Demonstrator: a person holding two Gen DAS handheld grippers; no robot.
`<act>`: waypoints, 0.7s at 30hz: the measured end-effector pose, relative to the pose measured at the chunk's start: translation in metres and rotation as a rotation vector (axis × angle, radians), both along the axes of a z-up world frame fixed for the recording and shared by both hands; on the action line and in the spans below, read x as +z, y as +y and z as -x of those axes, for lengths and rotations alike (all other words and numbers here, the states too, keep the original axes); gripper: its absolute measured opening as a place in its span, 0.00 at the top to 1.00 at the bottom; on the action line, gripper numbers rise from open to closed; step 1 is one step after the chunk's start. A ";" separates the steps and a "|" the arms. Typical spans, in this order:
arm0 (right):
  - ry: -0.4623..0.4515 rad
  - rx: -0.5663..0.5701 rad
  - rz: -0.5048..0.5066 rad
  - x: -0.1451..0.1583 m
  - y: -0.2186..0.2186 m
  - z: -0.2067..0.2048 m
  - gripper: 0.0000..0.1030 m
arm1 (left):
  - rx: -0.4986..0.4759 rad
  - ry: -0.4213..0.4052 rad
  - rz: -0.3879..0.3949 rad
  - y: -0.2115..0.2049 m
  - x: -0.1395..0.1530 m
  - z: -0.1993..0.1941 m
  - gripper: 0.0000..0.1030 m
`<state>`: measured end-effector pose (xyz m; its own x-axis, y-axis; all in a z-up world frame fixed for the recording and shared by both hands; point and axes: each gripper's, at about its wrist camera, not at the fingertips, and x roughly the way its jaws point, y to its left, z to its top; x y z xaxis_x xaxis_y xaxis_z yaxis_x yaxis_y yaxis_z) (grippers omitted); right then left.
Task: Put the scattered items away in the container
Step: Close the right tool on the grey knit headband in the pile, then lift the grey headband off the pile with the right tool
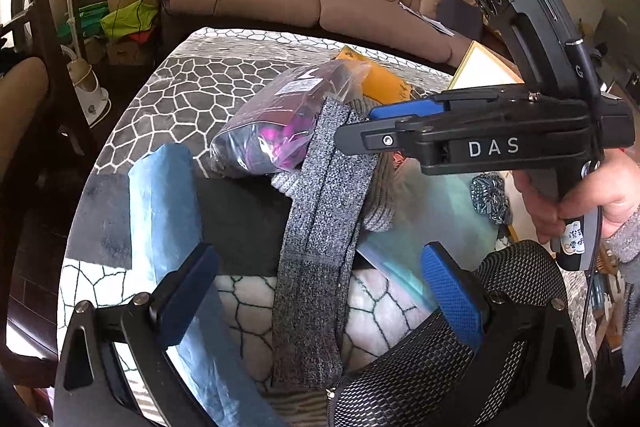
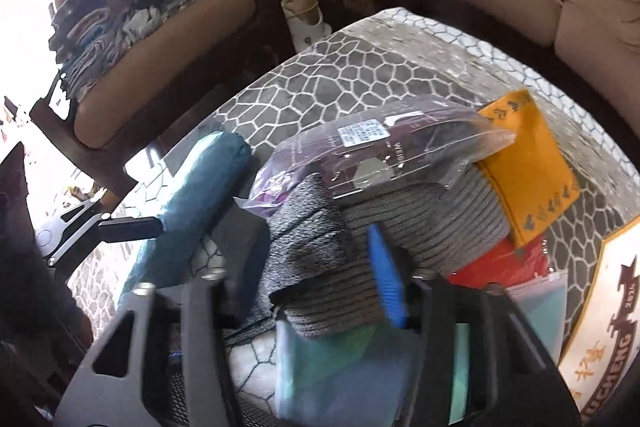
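While the left tongs (image 1: 320, 297) stand wide apart over a long grey knit band (image 1: 320, 227), touching nothing, the left view shows the right tongs (image 1: 360, 127) clamped on that band's upper end beside a clear bag of clothes (image 1: 280, 123). From the right view, the right tongs (image 2: 308, 291), jaws close together, pinch grey knit cloth (image 2: 316, 247) near an orange cloth (image 2: 524, 163) on the patterned counter (image 2: 320, 75).
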<state>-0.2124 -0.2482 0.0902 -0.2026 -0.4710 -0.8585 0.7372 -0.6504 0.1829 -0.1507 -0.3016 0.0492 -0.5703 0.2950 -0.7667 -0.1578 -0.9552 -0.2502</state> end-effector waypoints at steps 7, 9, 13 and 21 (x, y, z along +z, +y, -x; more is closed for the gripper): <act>-0.009 -0.011 -0.036 0.000 -0.002 -0.003 0.93 | 0.026 0.013 -0.035 -0.010 0.004 -0.001 0.01; 0.005 -0.020 -0.004 0.012 0.003 -0.009 0.94 | 0.031 0.016 -0.044 -0.011 0.005 -0.002 0.01; 0.035 -0.054 0.038 0.042 0.019 -0.021 0.94 | 0.028 0.022 -0.054 -0.007 0.012 -0.007 0.01; 0.122 -0.120 0.092 0.122 0.058 -0.048 0.94 | -0.015 0.076 -0.032 0.021 0.054 -0.032 0.01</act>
